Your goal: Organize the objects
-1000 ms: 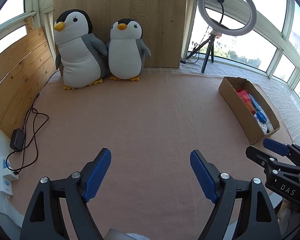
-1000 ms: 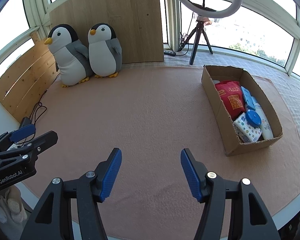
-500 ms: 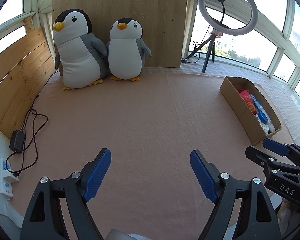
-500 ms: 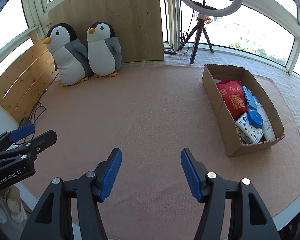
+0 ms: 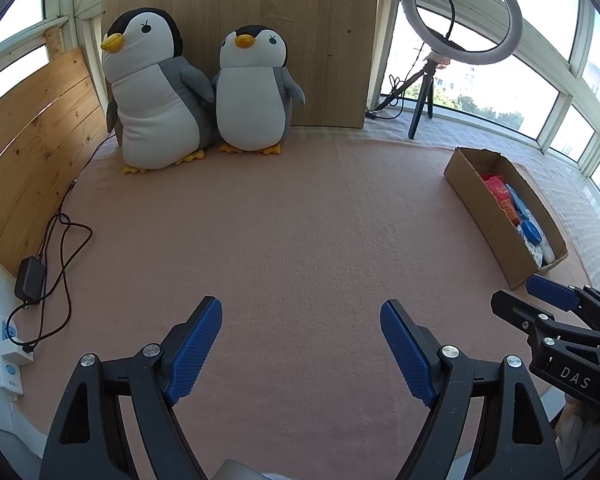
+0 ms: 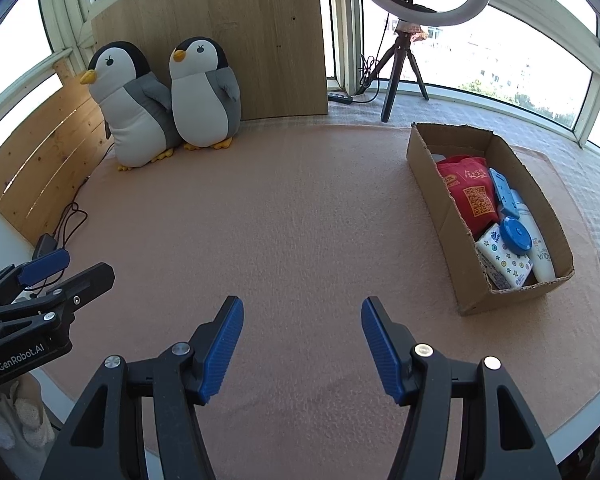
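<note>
Nearest the cameras, the left gripper (image 5: pixel 301 344) hovers over bare pink cloth with its blue fingers (image 5: pixel 194 350) spread wide and nothing between them. The right gripper (image 6: pixel 302 346) hangs just beside it, its fingers (image 6: pixel 222 346) also apart, somewhat narrower, and equally empty. Both point down at the surface (image 6: pixel 300 220), which carries no loose item in its near or middle part.

Further off on the right stands the cardboard box (image 6: pixel 440 208), open on top and already packed: a red pouch (image 6: pixel 470 196), a blue-lidded jar (image 6: pixel 516 236), a patterned tissue pack (image 6: pixel 504 266) and a white tube (image 6: pixel 542 256) lie close together inside it. At the far left, two plush penguins (image 5: pixel 204 92) sit upright against a wooden board (image 5: pixel 260 20), touching each other.

The task looks nearly done, unless the penguins count. The risks are plain: a reach for them across the surface could drag the cloth, and the soft bodies may squash or slip from a narrow grip. The box looks full, so forcing anything more in could tip it or push items out. A cable (image 5: pixel 60 240) trails at the left edge and could snag the left gripper.
</note>
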`<action>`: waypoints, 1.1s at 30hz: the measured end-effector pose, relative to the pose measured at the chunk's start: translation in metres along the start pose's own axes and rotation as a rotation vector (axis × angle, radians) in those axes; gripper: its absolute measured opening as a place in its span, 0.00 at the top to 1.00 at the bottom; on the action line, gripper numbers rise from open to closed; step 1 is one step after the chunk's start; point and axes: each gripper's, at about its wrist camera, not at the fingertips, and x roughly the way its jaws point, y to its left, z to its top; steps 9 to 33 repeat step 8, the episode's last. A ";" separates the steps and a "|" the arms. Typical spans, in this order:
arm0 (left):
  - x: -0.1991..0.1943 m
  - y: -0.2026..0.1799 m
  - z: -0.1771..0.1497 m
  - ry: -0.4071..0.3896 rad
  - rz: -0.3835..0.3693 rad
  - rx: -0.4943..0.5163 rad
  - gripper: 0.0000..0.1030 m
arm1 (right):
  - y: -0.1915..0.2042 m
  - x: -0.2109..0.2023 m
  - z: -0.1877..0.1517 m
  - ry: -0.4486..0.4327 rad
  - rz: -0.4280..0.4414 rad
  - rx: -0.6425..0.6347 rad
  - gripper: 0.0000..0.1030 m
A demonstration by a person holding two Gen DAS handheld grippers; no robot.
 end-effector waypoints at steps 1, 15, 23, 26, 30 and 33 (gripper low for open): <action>0.001 0.000 0.000 0.001 0.001 -0.001 0.17 | 0.001 0.001 0.000 0.003 0.001 0.000 0.44; 0.012 0.003 -0.001 0.014 0.009 -0.004 0.14 | 0.004 0.009 0.001 0.017 0.001 -0.004 0.44; 0.012 0.003 -0.001 0.014 0.009 -0.004 0.14 | 0.004 0.009 0.001 0.017 0.001 -0.004 0.44; 0.012 0.003 -0.001 0.014 0.009 -0.004 0.14 | 0.004 0.009 0.001 0.017 0.001 -0.004 0.44; 0.012 0.003 -0.001 0.014 0.009 -0.004 0.14 | 0.004 0.009 0.001 0.017 0.001 -0.004 0.44; 0.012 0.003 -0.001 0.014 0.009 -0.004 0.14 | 0.004 0.009 0.001 0.017 0.001 -0.004 0.44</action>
